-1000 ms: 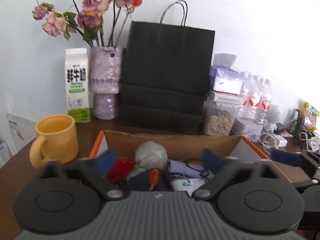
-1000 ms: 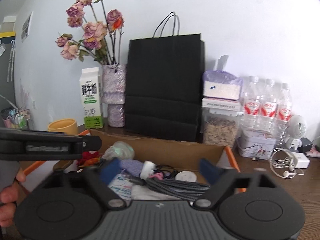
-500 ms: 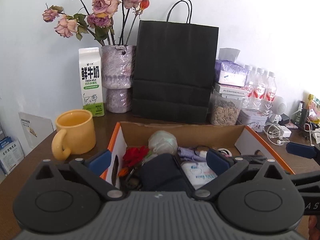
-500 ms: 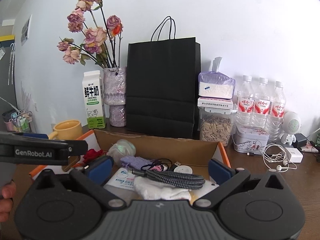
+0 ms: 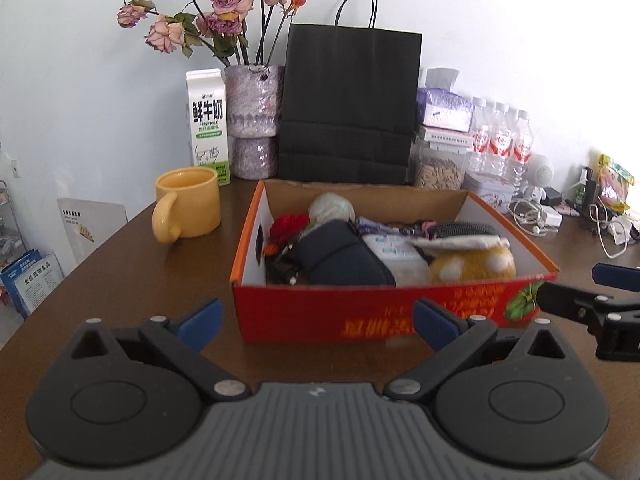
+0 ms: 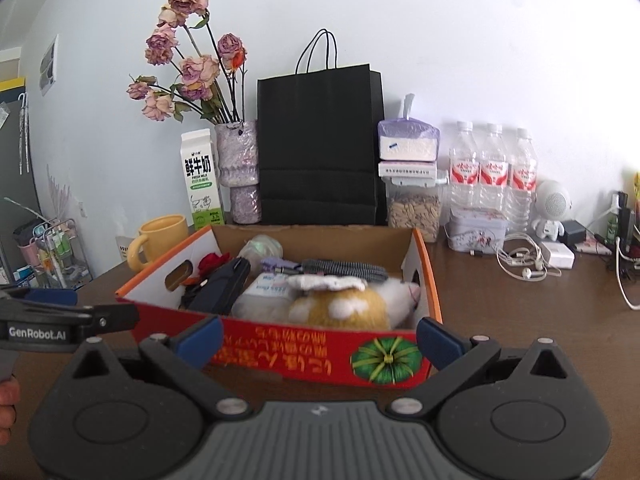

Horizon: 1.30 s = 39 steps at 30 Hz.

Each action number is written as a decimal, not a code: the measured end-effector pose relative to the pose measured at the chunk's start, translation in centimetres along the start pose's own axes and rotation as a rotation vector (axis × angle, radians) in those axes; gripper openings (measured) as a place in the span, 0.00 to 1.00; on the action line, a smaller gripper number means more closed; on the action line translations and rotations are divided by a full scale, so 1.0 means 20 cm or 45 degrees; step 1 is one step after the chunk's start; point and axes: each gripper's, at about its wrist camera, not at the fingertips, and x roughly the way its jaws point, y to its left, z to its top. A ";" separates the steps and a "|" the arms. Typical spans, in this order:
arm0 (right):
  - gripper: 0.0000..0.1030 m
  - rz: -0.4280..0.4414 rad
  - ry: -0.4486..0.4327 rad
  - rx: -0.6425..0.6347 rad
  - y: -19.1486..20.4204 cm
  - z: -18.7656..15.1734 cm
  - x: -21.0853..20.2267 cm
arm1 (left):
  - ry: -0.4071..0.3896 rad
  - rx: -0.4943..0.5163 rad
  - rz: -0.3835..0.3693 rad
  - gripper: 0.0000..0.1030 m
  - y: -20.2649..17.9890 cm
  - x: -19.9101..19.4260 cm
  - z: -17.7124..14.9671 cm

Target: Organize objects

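Only my right view shows the green print on the box [image 6: 280, 350] and my left gripper [image 6: 60, 312] at 9 o'clock. Box at 12: pouch [image 5: 340, 260], plush [image 5: 468, 264], cable [image 6: 344, 270]. Both grippers, left [image 5: 316, 320] and right [image 6: 318, 338], gape empty.

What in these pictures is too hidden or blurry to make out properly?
- Box bottom: left view, buried under the pouch and plush toy.
- Black bag contents: both views, opaque sides.
- Right claw: left view, cut by the edge.
- Leaflets text: left view, too small.
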 end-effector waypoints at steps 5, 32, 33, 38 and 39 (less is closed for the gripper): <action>1.00 0.005 0.024 0.016 0.02 -0.05 -0.08 | 0.025 -0.002 -0.003 1.00 0.00 -0.09 -0.07; 1.00 0.006 0.004 -0.001 0.08 -0.07 -0.20 | -0.006 0.003 -0.023 1.00 -0.01 -0.23 -0.11; 1.00 0.005 0.004 -0.001 0.08 -0.07 -0.20 | -0.005 0.002 -0.024 1.00 -0.01 -0.23 -0.10; 1.00 0.005 0.004 -0.001 0.08 -0.07 -0.20 | -0.005 0.003 -0.024 1.00 -0.01 -0.23 -0.11; 1.00 0.005 0.004 0.000 0.08 -0.07 -0.20 | -0.005 0.003 -0.024 1.00 -0.01 -0.23 -0.11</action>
